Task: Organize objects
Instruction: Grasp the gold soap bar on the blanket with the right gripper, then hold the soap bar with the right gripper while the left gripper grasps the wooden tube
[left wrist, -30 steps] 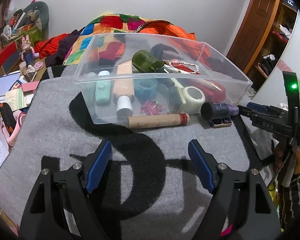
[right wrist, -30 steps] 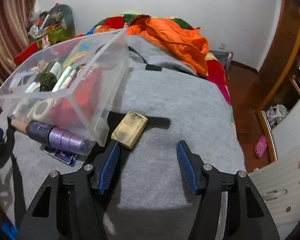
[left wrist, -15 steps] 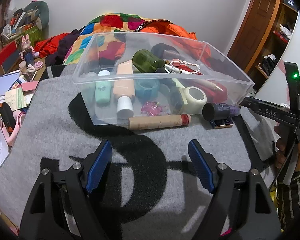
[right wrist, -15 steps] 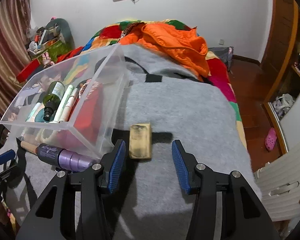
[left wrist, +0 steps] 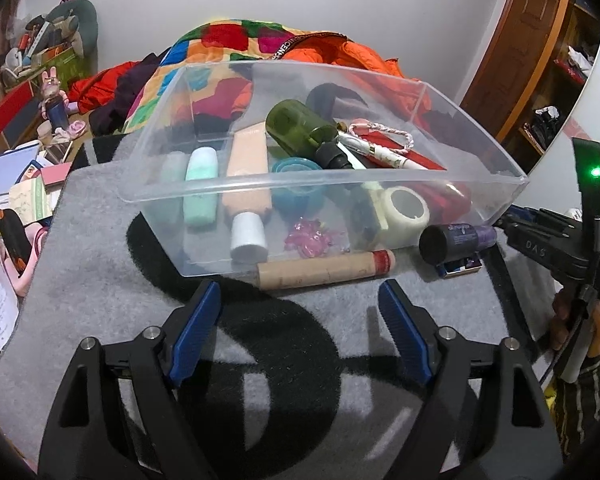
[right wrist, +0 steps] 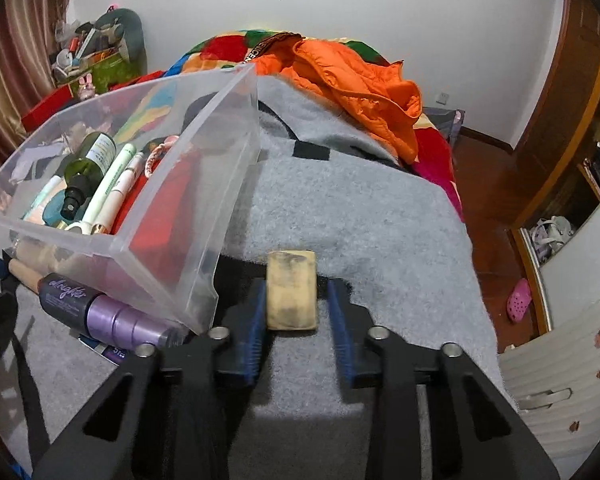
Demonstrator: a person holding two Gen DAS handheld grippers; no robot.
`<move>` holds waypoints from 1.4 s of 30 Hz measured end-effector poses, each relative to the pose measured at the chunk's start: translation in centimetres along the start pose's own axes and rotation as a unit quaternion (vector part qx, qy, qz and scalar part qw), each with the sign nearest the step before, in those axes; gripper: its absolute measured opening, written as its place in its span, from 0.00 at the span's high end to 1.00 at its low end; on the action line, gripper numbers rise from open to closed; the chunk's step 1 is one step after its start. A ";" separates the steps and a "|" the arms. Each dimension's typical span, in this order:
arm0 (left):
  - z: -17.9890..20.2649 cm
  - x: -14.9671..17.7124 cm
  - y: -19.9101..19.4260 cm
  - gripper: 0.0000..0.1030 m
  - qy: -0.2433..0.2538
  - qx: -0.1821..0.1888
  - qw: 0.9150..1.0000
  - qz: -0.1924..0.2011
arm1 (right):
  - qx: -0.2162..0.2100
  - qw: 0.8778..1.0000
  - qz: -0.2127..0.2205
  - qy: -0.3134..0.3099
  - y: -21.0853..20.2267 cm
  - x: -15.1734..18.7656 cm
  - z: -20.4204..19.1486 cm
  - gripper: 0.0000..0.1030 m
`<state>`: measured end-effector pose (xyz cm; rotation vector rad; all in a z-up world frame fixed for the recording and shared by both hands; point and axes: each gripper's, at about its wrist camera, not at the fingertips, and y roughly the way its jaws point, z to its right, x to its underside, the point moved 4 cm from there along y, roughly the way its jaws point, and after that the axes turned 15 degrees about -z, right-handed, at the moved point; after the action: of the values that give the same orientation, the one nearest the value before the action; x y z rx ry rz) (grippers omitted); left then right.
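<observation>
A worn yellowish block (right wrist: 292, 296) lies on the grey blanket (right wrist: 360, 208) beside the clear plastic bin (right wrist: 228, 184). My right gripper (right wrist: 296, 286) straddles the block and its jaws are closing. The left pad is against the block, while a thin gap shows at the right pad. My left gripper (left wrist: 298, 292) hovers over the blanket in front of the bin (left wrist: 380, 184), its jaws opening with nothing between them. Just ahead of it lie a tan tube (left wrist: 324, 270) and a purple bottle (left wrist: 456, 236). The bin holds several bottles and tubes.
A small dark flat case (left wrist: 462, 266) lies under the purple bottle (right wrist: 112, 316). An orange jacket (right wrist: 352, 80) and a patchwork quilt lie behind the bin. Clutter covers the floor at the left (left wrist: 16, 184). A hand (left wrist: 564, 312) holds the right gripper's handle.
My right gripper came forward over the yellowish block and its jaws narrowed around it. My left gripper's jaws widened a little and stayed in place.
</observation>
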<state>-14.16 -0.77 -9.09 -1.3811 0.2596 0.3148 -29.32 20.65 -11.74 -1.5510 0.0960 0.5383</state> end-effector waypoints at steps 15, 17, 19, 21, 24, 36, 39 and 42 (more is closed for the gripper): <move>1.6 -1.4 1.9 0.04 -0.035 -0.033 0.999 -0.022 | -0.049 0.998 0.038 0.008 -3.6 3.0 0.7 0.79; 1.7 -1.6 2.1 0.03 -0.058 -0.039 0.997 -0.015 | -0.055 0.998 0.043 0.005 -4.2 3.4 0.6 0.79; 1.9 -1.8 2.4 0.03 -0.070 -0.049 0.996 -0.016 | -0.060 0.997 0.049 0.001 -4.7 3.7 0.3 0.79; 2.1 -2.0 2.7 0.03 -0.078 -0.062 0.995 -0.015 | -0.074 0.996 0.053 -0.005 -5.2 4.0 -0.1 0.79; 2.4 -2.0 3.1 0.03 -0.075 -0.082 0.994 -0.013 | -0.090 0.994 0.062 -0.015 -6.0 4.6 -0.9 0.79; 2.3 -0.1 1.8 0.18 -0.064 -0.084 0.994 0.012 | -0.124 0.990 0.056 -0.025 -6.2 5.4 -2.8 0.79; 2.5 0.9 0.9 0.18 -0.052 -0.078 0.995 0.017 | -0.129 0.989 0.060 -0.029 -6.6 5.3 -3.2 0.79; 2.6 1.5 -0.3 0.18 -0.044 -0.069 0.996 0.026 | -0.130 0.989 0.067 -0.036 -7.3 4.9 -3.9 0.79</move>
<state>-12.64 1.87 -8.88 -1.4941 0.2036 0.4417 -21.12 18.71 -7.10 -1.7847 0.0771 0.7357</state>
